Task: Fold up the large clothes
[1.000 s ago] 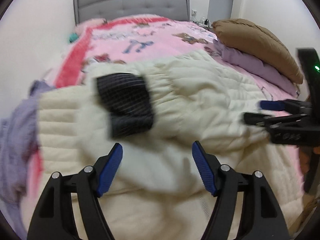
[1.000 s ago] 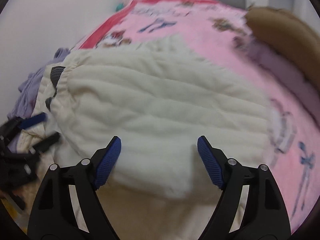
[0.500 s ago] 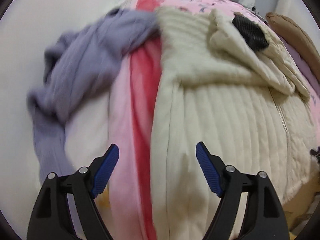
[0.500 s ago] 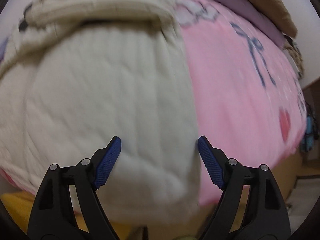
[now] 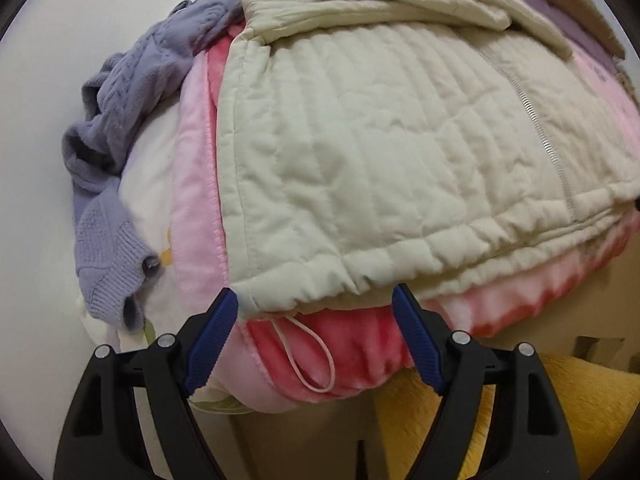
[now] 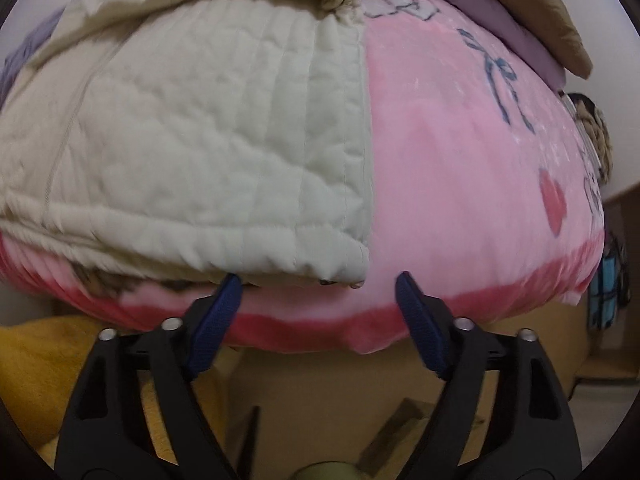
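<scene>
Grippers: I'm holding left gripper (image 5: 316,312) and right gripper (image 6: 318,300) at the near bed edge, both pointing steeply down.
Left jaws: standing released, straddling the jacket's (image 5: 380,140) hem corner, gripping nothing.
Right jaws: just been closing, still apart; hem corner (image 6: 352,260) sitting just above, unpinched.
Jacket: cream quilted, lying flat on the pink blanket (image 6: 460,180), sleeves folded across the far end.
Drawcord: loop (image 5: 312,360) hanging over the blanket edge.
Sweater: lavender knit (image 5: 132,92) bunching left of the jacket.
Far: brown pillow (image 6: 560,20).
</scene>
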Demonstrator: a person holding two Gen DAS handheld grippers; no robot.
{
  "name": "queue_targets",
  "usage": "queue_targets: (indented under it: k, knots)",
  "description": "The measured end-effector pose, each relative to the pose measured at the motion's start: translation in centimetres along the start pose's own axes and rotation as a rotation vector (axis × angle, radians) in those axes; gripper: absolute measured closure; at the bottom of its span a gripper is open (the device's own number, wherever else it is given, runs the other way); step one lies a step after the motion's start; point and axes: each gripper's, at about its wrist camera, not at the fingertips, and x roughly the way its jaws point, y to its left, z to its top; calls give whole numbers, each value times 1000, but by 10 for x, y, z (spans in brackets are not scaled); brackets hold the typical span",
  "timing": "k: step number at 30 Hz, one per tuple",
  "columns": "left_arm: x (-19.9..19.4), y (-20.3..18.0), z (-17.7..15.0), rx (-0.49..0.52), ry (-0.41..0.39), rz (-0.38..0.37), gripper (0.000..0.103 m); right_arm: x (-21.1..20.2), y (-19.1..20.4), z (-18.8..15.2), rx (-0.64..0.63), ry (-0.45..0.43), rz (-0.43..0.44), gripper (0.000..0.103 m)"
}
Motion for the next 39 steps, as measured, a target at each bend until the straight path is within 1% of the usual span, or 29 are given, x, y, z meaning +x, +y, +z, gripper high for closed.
queue_targets:
  k: [3,4,5,6,8,10,11,12,13,14,15,16,18,19,20,21,22,24,26,28,31,33,34,35,36,37,38,39]
  knots:
    - [2,0,2,-72,-5,25,25,6,0,3,-29,-17,34,56]
    - [2,-1,2,-84,-8,35,25,6,-5,5,-22,-20,38,62]
    - [2,-2,2,-89,-14,45,24,3,-10,7,2,-25,61,67]
    - [3,-3,1,-88,-19,60,24,-2,-19,9,42,-43,100,67]
    - [2,-5,0,-96,-18,62,24,-15,-29,9,88,-84,157,66]
    - [0,-5,0,-112,-24,59,24,-23,-28,11,60,-110,146,66]
    - [0,-4,0,-125,-26,57,24,-24,-26,14,52,-118,146,70]
    - [2,-4,-1,-129,-27,60,24,-25,-24,16,54,-123,128,74]
    - [3,-4,-1,-129,-23,63,24,-22,-24,19,57,-113,96,80]
    - [4,-5,-2,-128,-20,66,24,-16,-26,20,76,-78,62,82]
    - [5,-5,-2,-128,-19,68,24,-5,-33,22,99,-43,53,83]
    - [6,-5,-2,-130,-13,69,24,5,-38,20,132,-6,54,83]
    - [10,-4,-4,-145,8,73,24,16,-42,17,160,4,65,83]
    - [13,0,-6,-163,30,89,24,17,-39,17,146,3,51,83]
    - [15,6,-9,-179,41,123,24,18,-34,18,110,4,25,83]
    - [15,12,-11,-193,45,139,24,17,-31,19,94,5,13,83]
    - [13,19,-14,-213,42,143,24,13,-29,19,82,2,7,83]
    - [3,32,-21,-229,1,124,24,-1,-28,17,72,-40,24,79]
    - [-2,38,-25,-199,-33,102,24,-15,-23,13,34,-90,29,74]
    - [-5,33,-29,-138,-52,73,24,-22,-16,8,-27,-92,5,71]
    - [4,25,-27,-43,-78,80,24,-21,-9,3,-80,-85,-36,71]
    - [12,19,-22,14,-97,75,28,-18,-7,5,-67,-77,-28,71]
    - [14,16,-20,42,-106,65,34,-16,-9,9,-64,-75,-28,71]
    - [15,14,-17,68,-114,55,47,-14,-9,13,-60,-74,-23,73]
    - [16,10,-14,100,-117,44,54,-12,-9,17,-59,-72,-18,76]
    - [17,7,-10,130,-108,41,64,-12,-9,20,-55,-66,-12,81]
    - [17,6,-7,140,-108,54,74,-14,-8,22,-47,-69,-16,82]
    - [13,9,-5,131,-121,80,76,-22,-10,24,-29,-97,-24,82]
